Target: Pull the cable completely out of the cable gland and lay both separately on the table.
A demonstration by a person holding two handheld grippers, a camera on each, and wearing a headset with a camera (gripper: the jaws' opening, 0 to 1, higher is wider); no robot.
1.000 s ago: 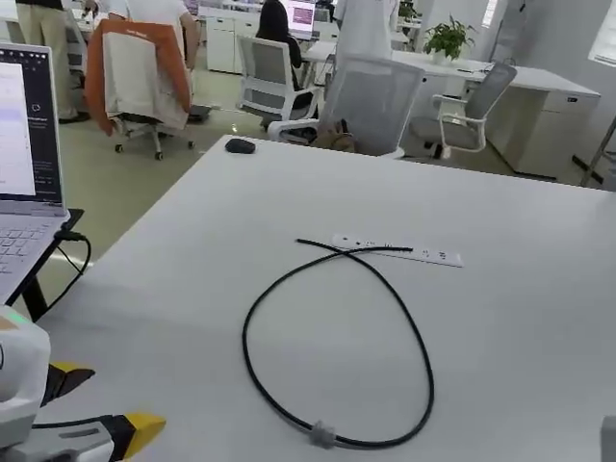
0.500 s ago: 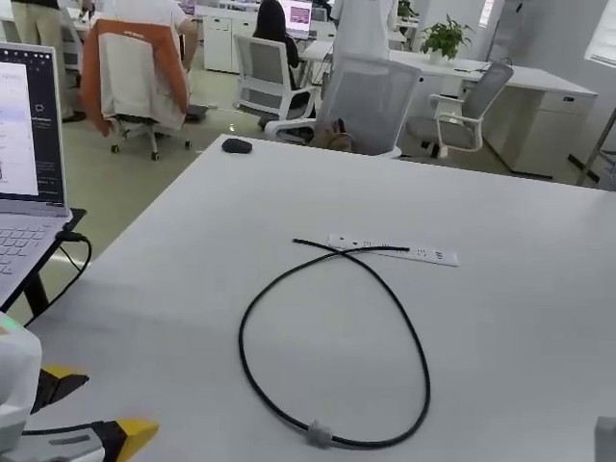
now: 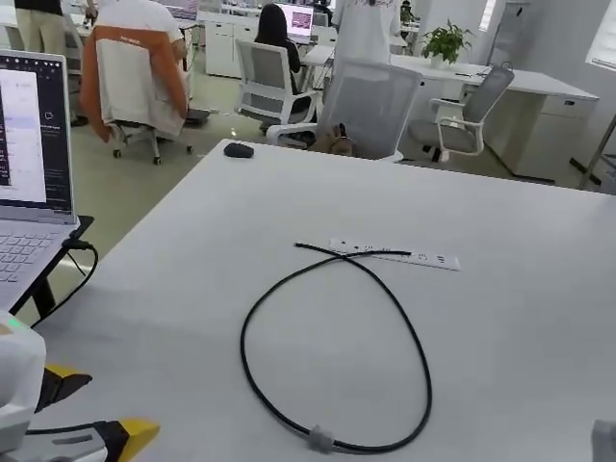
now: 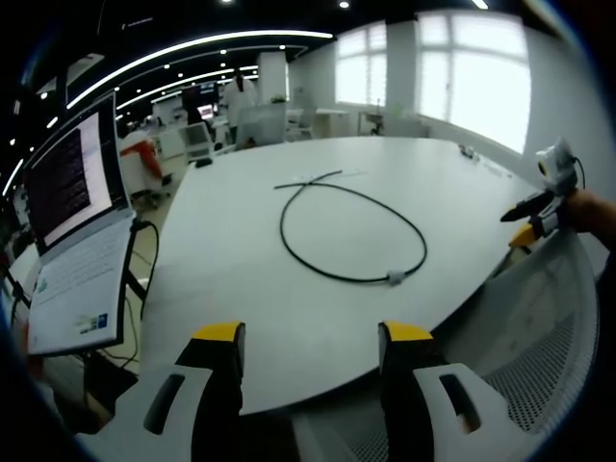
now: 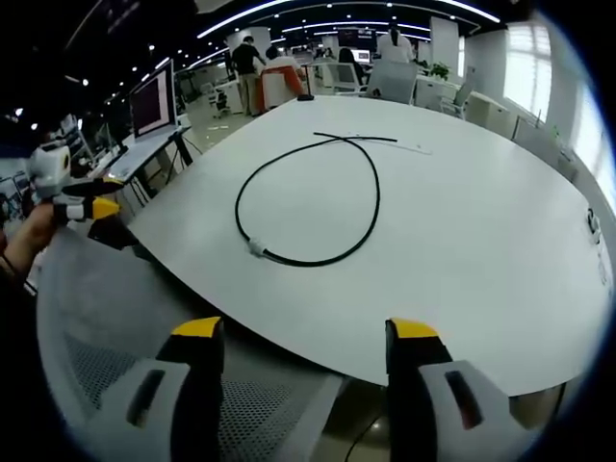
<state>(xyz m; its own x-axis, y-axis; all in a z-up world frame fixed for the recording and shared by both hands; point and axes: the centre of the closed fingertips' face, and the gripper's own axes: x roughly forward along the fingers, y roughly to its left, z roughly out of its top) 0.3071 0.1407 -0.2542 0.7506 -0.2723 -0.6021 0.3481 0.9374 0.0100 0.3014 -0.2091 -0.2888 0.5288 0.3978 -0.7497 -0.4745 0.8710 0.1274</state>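
A black cable (image 3: 420,339) lies in a loop on the white table (image 3: 520,318), its ends crossing at the far side. A small grey cable gland (image 3: 320,440) sits on the loop's near side. In the left gripper view the cable (image 4: 285,236) and gland (image 4: 395,278) lie well ahead of my open left gripper (image 4: 313,337). My right gripper (image 5: 306,332) is open too, short of the table edge, with the gland (image 5: 256,247) ahead of it. The left gripper (image 3: 101,402) shows at the bottom left of the head view.
An open laptop (image 3: 29,183) on a stand is at the table's left. A white label strip (image 3: 395,255) lies under the cable's crossed ends, a black mouse (image 3: 238,150) at the far edge. A mesh chair back (image 5: 144,318) is in front of both grippers. Office chairs and people stand beyond.
The head camera has shifted slightly. The cable, the gland and the left gripper stay where they were.
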